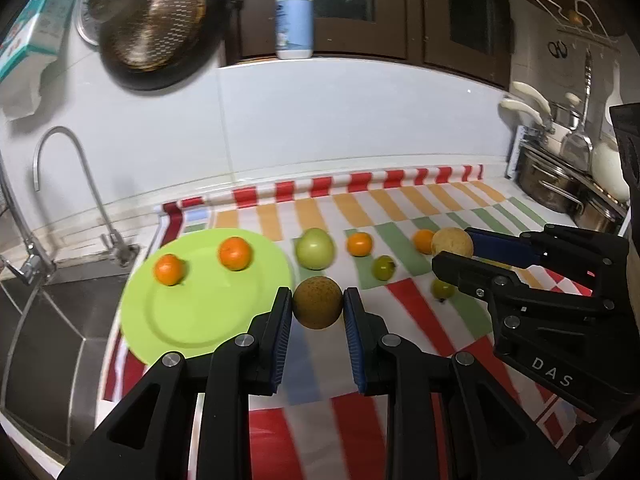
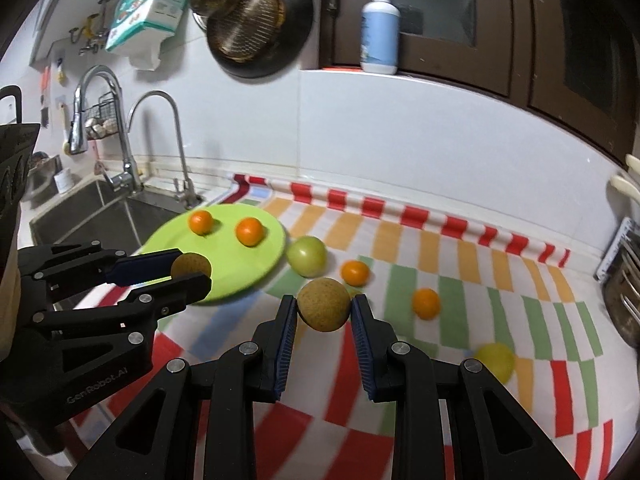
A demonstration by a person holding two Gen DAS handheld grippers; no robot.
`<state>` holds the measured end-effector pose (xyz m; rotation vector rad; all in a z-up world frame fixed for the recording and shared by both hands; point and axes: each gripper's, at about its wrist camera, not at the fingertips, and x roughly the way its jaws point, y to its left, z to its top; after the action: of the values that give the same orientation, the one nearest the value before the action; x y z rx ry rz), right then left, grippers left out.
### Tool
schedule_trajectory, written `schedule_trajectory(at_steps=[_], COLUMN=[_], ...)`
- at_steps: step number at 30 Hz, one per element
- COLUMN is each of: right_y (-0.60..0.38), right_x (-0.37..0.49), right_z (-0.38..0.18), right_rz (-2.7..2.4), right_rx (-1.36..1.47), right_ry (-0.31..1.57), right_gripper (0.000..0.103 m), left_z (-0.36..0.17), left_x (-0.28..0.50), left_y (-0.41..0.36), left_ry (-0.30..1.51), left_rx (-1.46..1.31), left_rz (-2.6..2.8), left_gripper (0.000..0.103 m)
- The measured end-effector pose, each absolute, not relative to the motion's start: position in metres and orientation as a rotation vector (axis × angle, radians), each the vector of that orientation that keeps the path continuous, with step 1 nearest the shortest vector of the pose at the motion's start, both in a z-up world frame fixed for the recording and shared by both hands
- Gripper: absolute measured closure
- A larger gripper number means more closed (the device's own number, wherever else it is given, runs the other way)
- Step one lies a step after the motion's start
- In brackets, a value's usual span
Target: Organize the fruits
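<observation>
Left gripper [image 1: 318, 308]: closed on a brown round fruit [image 1: 318, 302], blue pads pressing its two sides; the fruit sits at the fingertips, just off the near right edge of the green plate [image 1: 200, 320]. Whether it rests on the cloth or is lifted cannot be told.
Right gripper [image 2: 324, 310]: likewise closed on a second brown round fruit [image 2: 324, 305], pinched between both pads over the striped cloth; in the left wrist view this fruit looks paler tan.
Gripper positions: each one shows in the other's view, the right one off to the right of the left, both pointing toward the back wall.
Green plate: lies at the left end of the cloth, next to the sink [image 1: 60, 312]; two oranges [image 1: 235, 253] lie on it, apart from each other, toward its far side.
Green apple [image 1: 315, 249]: on the cloth just beside the plate's right rim.
Loose oranges: one [image 1: 359, 244] right of the apple, another [image 1: 423, 241] further right, both on the cloth.
Small green fruits: one [image 1: 383, 267] near the middle orange, one [image 1: 442, 289] closer in, under the right gripper's fingers.
Striped cloth [image 1: 400, 208]: red, orange and green checks, covering the counter up to the white backsplash.
Surroundings: two faucets [image 1: 68, 160] over the sink, a pump bottle [image 1: 294, 16] on the ledge, pans hanging on the wall, steel pots [image 1: 560, 184] at right.
</observation>
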<state>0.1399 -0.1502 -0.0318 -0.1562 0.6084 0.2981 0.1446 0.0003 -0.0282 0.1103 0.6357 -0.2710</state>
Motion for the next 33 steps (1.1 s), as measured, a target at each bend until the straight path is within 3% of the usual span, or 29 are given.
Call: schedule_trajectory(at_steps=[18, 33], right_y=[-0.061, -0.012], right_x=[0.166, 0.221], right_z=[-0.025, -0.054], right_rz=[0.381, 0.416], right_rx=[-0.161, -0.171], right_ry=[0.551, 0.619], right_gripper=[0.074, 0.074], left_z=[-0.022, -0.055], left_x=[0.169, 0.218], left_y=[0.084, 0.127], left_ry=[0.611, 0.666], left_rx=[0.095, 0.06], left_rz=[-0.18, -0.153], left_gripper=[0.076, 0.076])
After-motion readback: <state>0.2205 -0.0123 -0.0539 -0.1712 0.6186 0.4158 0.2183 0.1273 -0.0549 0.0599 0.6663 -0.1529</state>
